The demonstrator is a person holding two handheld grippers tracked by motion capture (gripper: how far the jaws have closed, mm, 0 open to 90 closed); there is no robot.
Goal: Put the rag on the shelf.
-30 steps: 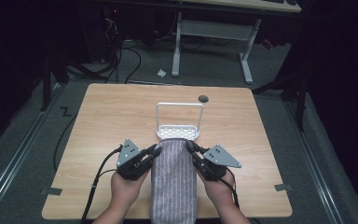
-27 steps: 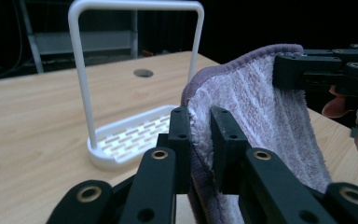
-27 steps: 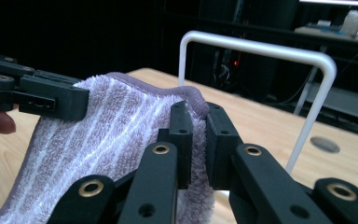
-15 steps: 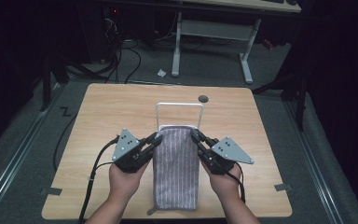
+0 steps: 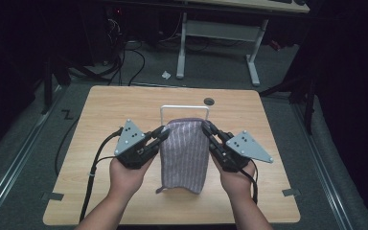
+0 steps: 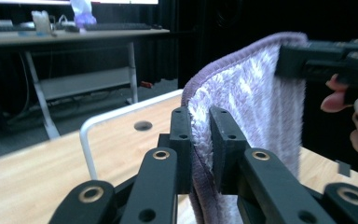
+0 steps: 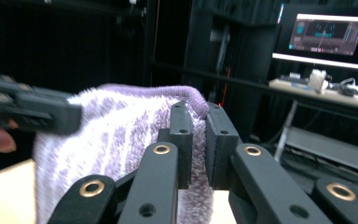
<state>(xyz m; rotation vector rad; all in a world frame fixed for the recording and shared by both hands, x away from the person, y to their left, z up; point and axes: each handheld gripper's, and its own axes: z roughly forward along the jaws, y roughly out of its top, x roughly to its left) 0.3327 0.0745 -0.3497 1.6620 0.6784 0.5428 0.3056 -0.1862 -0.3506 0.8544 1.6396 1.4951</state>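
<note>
High view shows the striped purple towel (image 5: 184, 153) hanging at frame centre, lifted clear of the wooden table (image 5: 100, 110), its top edge level with the white wire rack (image 5: 184, 107) behind it. Left gripper (image 5: 160, 135) and right gripper (image 5: 206, 127) each clamp a top corner, jaws closed on cloth. Lifting is done; draping over the rack bar remains. Compared with the earlier frame, both grippers stand higher and the towel's lower end has left the near table edge.

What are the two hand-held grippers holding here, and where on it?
A purple striped towel: the left hand-held gripper pinches its upper left corner, the right hand-held gripper its upper right corner.
</note>
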